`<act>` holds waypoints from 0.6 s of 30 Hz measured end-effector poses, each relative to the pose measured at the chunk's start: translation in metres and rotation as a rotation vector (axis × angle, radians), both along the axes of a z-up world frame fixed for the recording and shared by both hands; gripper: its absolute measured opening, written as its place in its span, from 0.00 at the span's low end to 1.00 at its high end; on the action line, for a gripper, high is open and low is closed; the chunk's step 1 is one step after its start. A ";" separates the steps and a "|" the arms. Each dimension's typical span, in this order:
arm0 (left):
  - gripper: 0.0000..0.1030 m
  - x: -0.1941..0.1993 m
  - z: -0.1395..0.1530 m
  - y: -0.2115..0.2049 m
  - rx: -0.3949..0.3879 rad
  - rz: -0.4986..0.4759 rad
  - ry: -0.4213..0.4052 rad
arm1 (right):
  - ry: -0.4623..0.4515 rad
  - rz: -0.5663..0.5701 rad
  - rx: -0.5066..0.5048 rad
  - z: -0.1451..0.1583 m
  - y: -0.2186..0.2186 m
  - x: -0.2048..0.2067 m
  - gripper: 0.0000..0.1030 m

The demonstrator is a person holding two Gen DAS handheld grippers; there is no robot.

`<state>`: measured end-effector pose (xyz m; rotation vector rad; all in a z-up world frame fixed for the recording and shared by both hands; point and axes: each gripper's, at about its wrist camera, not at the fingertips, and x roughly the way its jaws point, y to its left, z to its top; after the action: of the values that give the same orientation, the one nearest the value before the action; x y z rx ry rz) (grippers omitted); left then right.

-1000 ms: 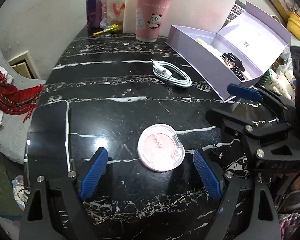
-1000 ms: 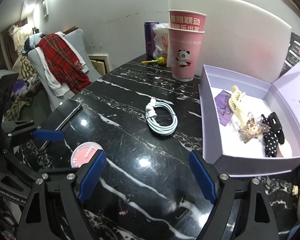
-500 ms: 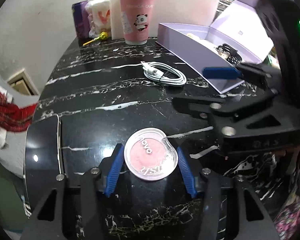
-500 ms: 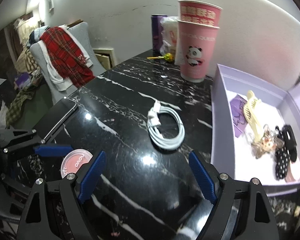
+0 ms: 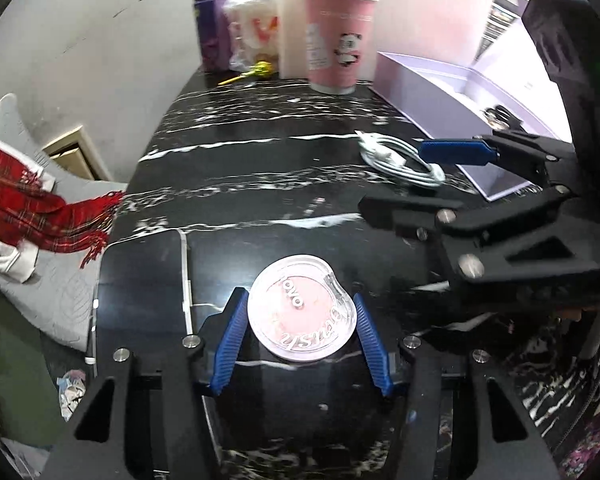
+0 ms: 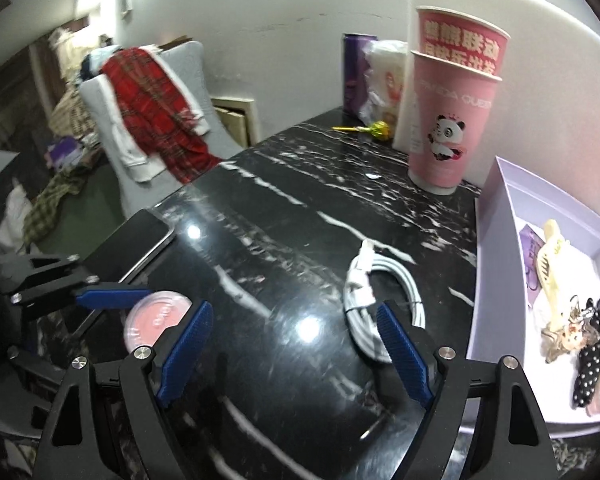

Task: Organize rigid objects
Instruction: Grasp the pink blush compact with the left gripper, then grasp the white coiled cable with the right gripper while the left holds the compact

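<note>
A round pink clear-lidded blush compact (image 5: pixel 302 317) lies on the black white-veined marble table (image 5: pixel 260 184), just right of a flat black phone (image 5: pixel 140 280). Beyond it lies a coiled white cable (image 6: pixel 380 300), beside an open lilac cardboard box (image 6: pixel 496 264); stacked pink paper cups (image 6: pixel 448 120) stand behind.

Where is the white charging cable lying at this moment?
The white cable lies coiled on the black marble table, just left of the purple box, in front of the pink cups.

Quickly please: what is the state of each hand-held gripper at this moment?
Left hand-held gripper: shut on the pink blush compact.
Right hand-held gripper: jaws closing, nothing between them; the white cable lies just beyond.
</note>
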<state>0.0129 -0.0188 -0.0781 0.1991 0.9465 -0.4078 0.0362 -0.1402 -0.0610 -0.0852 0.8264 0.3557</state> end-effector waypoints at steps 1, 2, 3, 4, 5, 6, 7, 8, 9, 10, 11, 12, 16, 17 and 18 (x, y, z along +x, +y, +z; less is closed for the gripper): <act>0.52 0.001 0.000 0.001 -0.001 0.005 -0.001 | 0.006 -0.011 -0.004 -0.001 0.000 0.004 0.76; 0.52 0.002 0.000 0.001 -0.002 0.009 -0.003 | 0.018 -0.019 -0.002 -0.004 0.000 0.009 0.72; 0.52 0.002 -0.001 0.000 -0.003 0.012 -0.004 | 0.028 -0.023 0.002 -0.005 -0.001 0.012 0.68; 0.52 0.002 -0.001 0.000 -0.003 0.013 -0.005 | 0.045 -0.033 0.004 -0.008 -0.001 0.017 0.68; 0.52 0.002 -0.001 0.000 -0.003 0.013 -0.006 | 0.048 -0.040 0.003 -0.008 -0.001 0.020 0.67; 0.52 0.002 -0.001 -0.001 -0.004 0.014 -0.008 | 0.040 -0.039 -0.001 -0.008 -0.001 0.022 0.66; 0.52 0.003 -0.001 -0.001 -0.005 0.015 -0.008 | 0.036 -0.036 -0.011 -0.008 0.000 0.023 0.64; 0.52 0.003 -0.001 -0.001 -0.006 0.016 -0.009 | 0.035 -0.035 -0.023 -0.009 0.000 0.025 0.57; 0.52 0.003 -0.001 -0.001 -0.006 0.016 -0.010 | 0.034 -0.036 -0.038 -0.009 0.001 0.026 0.50; 0.52 0.003 -0.001 -0.001 -0.006 0.017 -0.011 | 0.034 -0.041 -0.060 -0.010 0.002 0.026 0.46; 0.52 0.003 -0.001 -0.002 -0.006 0.017 -0.011 | 0.033 -0.045 -0.072 -0.010 0.002 0.027 0.37; 0.52 0.003 -0.001 -0.002 -0.006 0.017 -0.011 | 0.032 -0.051 -0.085 -0.010 0.001 0.027 0.29; 0.52 0.003 0.000 -0.001 -0.006 0.020 -0.008 | 0.048 -0.061 -0.086 -0.011 -0.006 0.026 0.17; 0.52 0.003 0.000 -0.001 -0.005 0.021 -0.007 | 0.054 -0.059 -0.078 -0.011 -0.008 0.025 0.17; 0.52 0.002 0.000 -0.001 -0.004 0.022 -0.006 | 0.062 -0.055 -0.071 -0.011 -0.009 0.023 0.16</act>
<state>0.0149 -0.0199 -0.0783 0.1859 0.9415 -0.3890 0.0590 -0.1489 -0.0719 -0.1178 0.9007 0.2787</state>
